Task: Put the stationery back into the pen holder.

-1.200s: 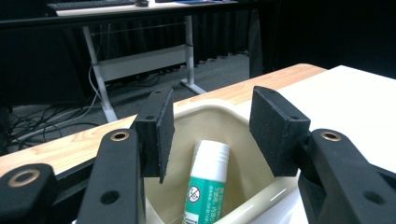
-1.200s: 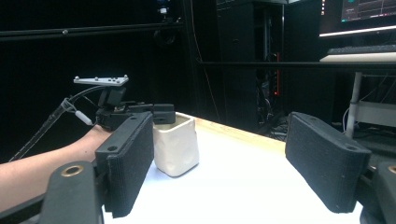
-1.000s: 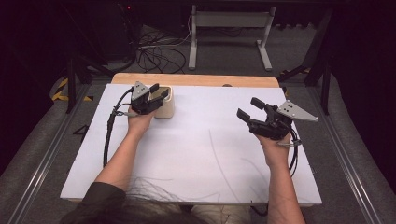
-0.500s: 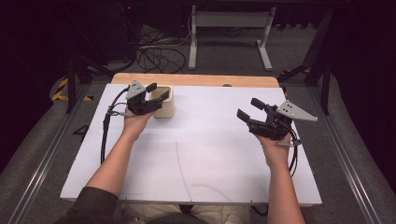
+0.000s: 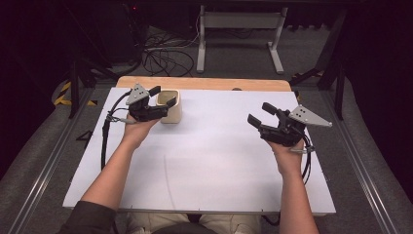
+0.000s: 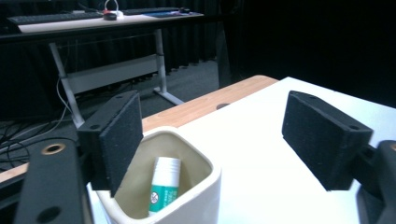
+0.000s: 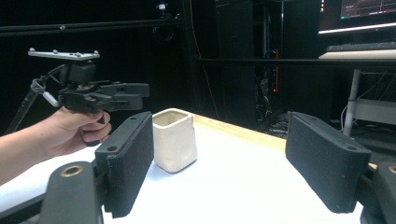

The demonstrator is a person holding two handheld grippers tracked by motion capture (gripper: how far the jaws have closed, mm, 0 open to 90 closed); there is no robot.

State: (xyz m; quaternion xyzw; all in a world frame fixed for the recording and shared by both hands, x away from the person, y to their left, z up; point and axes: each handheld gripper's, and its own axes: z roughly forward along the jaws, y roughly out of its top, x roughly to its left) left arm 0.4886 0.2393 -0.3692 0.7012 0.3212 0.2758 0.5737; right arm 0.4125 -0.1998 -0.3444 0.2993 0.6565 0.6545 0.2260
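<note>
Left gripper open above cream cup; left gripper view reveals a glue stick inside. Right gripper open, well apart.

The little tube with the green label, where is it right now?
The tube stands inside the cream cup at the table's far left, right by the left gripper.

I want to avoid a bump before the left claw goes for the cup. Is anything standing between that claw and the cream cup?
Nothing visible does. The left claw is open and already at the cream cup, one jaw above its rim. A glue stick stands inside the cup, not in the path. The white table around it is bare.
</note>
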